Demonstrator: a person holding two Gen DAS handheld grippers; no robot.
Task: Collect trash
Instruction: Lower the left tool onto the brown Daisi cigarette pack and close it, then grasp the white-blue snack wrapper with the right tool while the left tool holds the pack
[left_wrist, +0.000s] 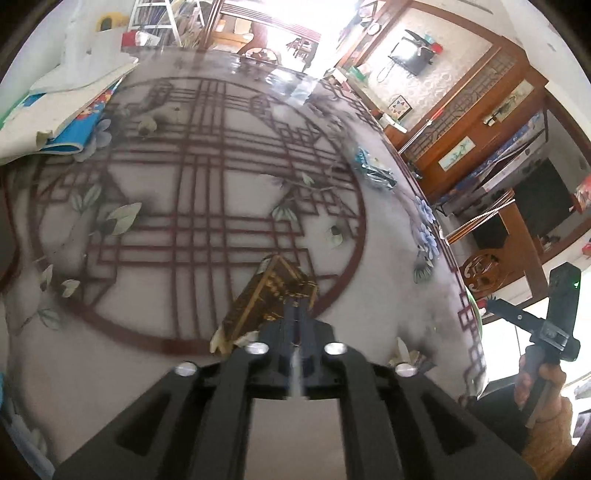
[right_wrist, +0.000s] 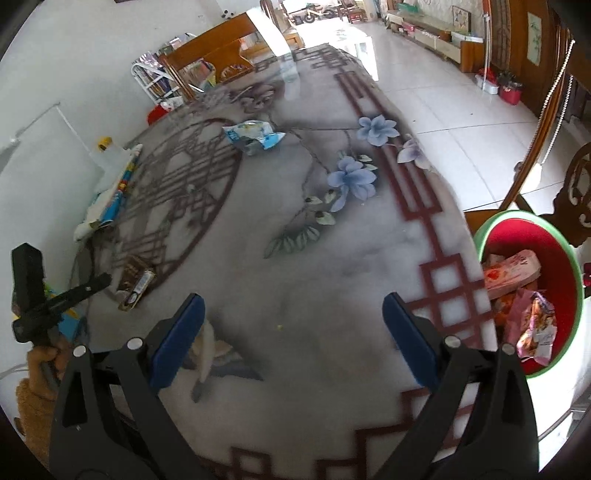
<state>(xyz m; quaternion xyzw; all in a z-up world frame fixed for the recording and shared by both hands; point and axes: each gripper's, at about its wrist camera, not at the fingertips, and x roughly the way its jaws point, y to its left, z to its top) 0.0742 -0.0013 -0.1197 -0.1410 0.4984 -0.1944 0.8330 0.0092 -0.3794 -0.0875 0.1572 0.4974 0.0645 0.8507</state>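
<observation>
My left gripper (left_wrist: 295, 314) is shut on the near edge of a brown and gold packet (left_wrist: 267, 295), which lies on the patterned table (left_wrist: 147, 369). The same packet shows in the right wrist view (right_wrist: 135, 282) at the left, beside the left gripper's handle. My right gripper (right_wrist: 291, 332) is open and empty above the table's near part. A blue and white crumpled wrapper (right_wrist: 253, 138) lies further back on the table; it also shows in the left wrist view (left_wrist: 373, 170). A red bin with a green rim (right_wrist: 565, 254) holds several wrappers, off the table's right edge.
White and blue papers (left_wrist: 70, 107) lie at the table's far left edge, also in the right wrist view (right_wrist: 114, 192). A carved wooden chair (right_wrist: 580, 192) stands behind the bin. Tiled floor (right_wrist: 443, 110) lies to the right of the table.
</observation>
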